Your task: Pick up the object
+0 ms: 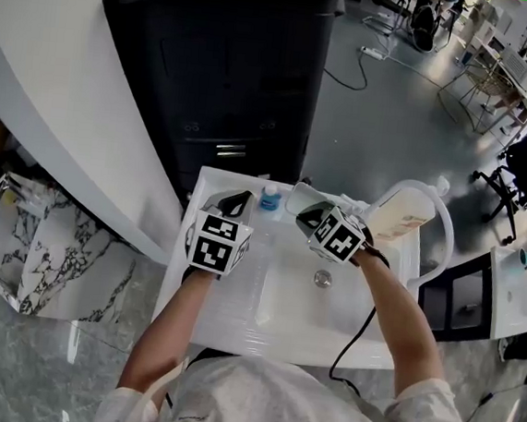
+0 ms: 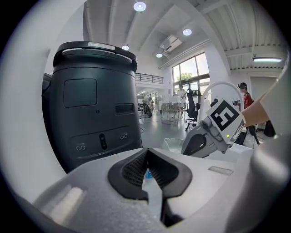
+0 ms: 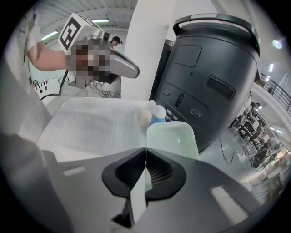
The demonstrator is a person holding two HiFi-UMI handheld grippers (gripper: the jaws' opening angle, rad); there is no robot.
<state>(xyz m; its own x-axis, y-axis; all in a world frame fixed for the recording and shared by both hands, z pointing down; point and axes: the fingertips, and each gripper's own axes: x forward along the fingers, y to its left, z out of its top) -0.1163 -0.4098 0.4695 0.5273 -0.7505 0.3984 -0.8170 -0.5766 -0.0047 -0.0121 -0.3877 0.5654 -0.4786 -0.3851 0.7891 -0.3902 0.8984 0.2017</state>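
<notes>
A pale green flat plastic board [image 3: 175, 139] with rounded corners stands on edge over the back of the white sink [image 1: 272, 318]. My right gripper [image 3: 146, 152] is shut on its near edge. From the head view the board [image 1: 302, 198] shows just past the right gripper [image 1: 309, 215]. My left gripper [image 1: 236, 203] hovers over the sink's left back corner. Its jaws [image 2: 145, 154] meet at the tips with nothing between them. A small blue bottle [image 1: 269, 197] with a white cap stands between the two grippers.
A large black machine [image 1: 230, 72] stands right behind the sink. A white arched faucet [image 1: 435, 208] and a cream soap bottle [image 1: 400, 217] are at the right. The drain [image 1: 323, 278] lies mid-basin. A small beige item [image 3: 144, 118] sits beside the blue bottle [image 3: 158, 113].
</notes>
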